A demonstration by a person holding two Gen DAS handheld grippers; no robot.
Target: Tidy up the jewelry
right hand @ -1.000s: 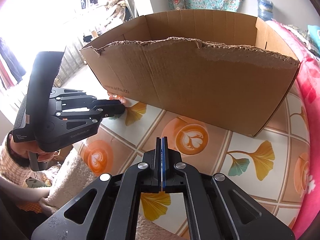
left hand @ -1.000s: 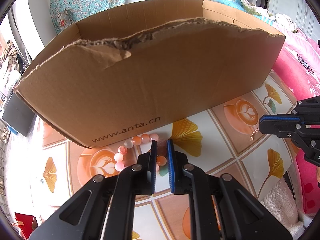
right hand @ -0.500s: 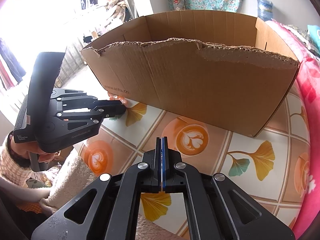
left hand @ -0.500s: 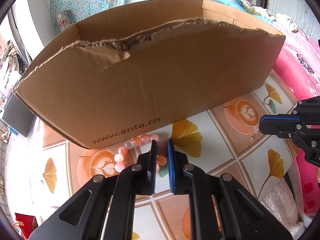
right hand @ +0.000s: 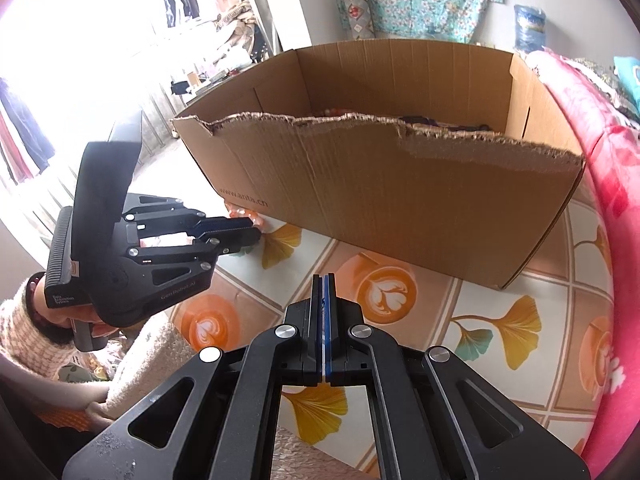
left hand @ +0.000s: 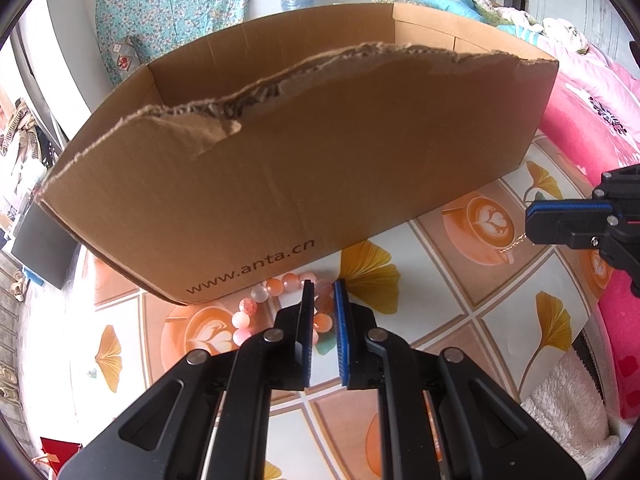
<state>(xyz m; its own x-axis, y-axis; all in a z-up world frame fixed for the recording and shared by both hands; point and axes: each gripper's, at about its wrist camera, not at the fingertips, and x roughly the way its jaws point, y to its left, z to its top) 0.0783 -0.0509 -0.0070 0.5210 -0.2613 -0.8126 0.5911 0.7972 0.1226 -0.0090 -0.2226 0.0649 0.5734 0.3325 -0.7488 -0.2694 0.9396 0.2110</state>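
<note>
Where bracelet [left hand: 280,300] meets box [left hand: 304,168]: tight.

A tablecloth [left hand: 448,320] printed with ginkgo leaves and latte cups bears an open cardboard box [left hand: 304,168] and a bead bracelet [left hand: 280,292] just beside it.

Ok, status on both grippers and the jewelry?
Left gripper pinching bead bracelet. Right gripper shut on thin gold chain. Cardboard box wall ahead.
</note>
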